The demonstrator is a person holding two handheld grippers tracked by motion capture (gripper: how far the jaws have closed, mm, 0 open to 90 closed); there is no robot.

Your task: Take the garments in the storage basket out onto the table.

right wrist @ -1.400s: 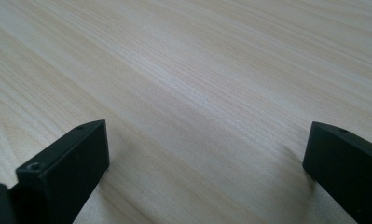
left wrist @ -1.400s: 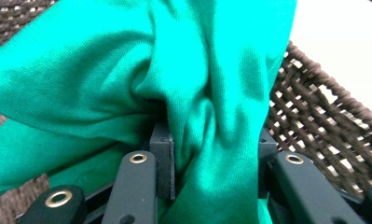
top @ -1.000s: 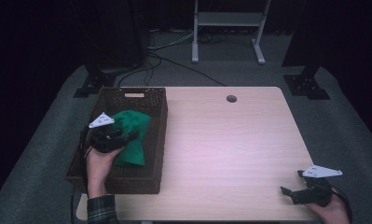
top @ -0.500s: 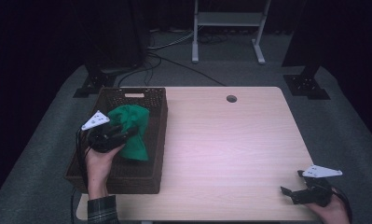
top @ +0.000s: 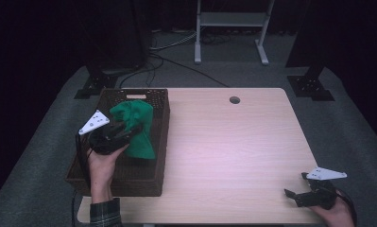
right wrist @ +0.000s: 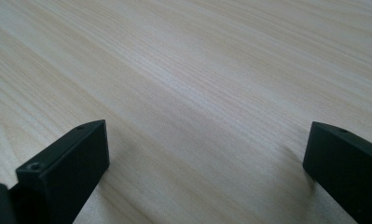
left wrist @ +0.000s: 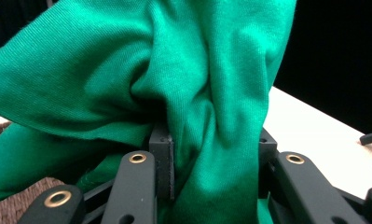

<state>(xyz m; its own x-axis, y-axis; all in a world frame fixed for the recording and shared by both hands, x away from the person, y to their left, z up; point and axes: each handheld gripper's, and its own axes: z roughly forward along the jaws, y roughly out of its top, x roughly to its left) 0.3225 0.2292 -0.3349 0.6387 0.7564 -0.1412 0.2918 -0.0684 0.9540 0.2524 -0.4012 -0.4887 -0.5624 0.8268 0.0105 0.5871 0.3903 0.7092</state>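
Two jaws of the left gripper (top: 124, 134) clamped on a bunched green cloth (top: 136, 126), lifting it partway out of the dark woven basket (top: 160, 142); next, clear the rim toward the table (top: 233, 142), right gripper (top: 297, 196) resting agape.

The green cloth (left wrist: 207, 93) is a soft, matt, fine-ribbed knit, the basket (top: 143, 182) a rough dark brown weave, the table (top: 233, 151) smooth pale wood-grain with a low sheen, and the gripper jaws are matt black plastic.
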